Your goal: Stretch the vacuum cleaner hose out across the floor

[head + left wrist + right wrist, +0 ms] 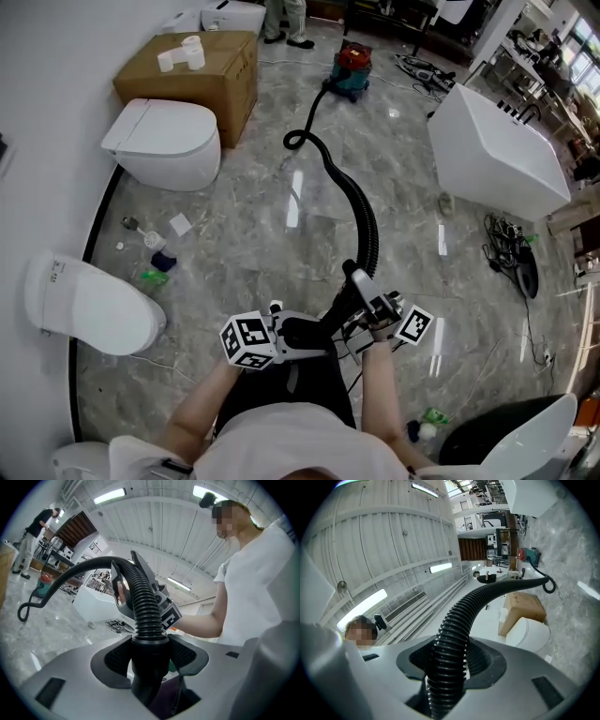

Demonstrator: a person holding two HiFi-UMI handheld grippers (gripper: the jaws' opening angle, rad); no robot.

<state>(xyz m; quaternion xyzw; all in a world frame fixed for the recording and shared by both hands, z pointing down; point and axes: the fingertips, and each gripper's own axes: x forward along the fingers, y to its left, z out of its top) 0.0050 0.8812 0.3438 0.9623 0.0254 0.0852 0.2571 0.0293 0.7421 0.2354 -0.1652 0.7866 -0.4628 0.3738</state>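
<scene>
Marble floor (244, 225) ahead: hose (364, 217) partly stretched, I judge, one kink (296, 141) remaining at twelve o'clock, my left gripper (149, 654) and right gripper (450, 662) clamping it.

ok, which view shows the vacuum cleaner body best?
Head view: the vacuum cleaner body sits whole and unobstructed, hose attached. Both gripper views show it only tiny and distant.

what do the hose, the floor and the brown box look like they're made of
The hose: black ribbed plastic, matte, judging by its even corrugations. The floor: grey veined stone or tile, polished, showing bright glare streaks. The box: brown cardboard, dull, probably.
</scene>
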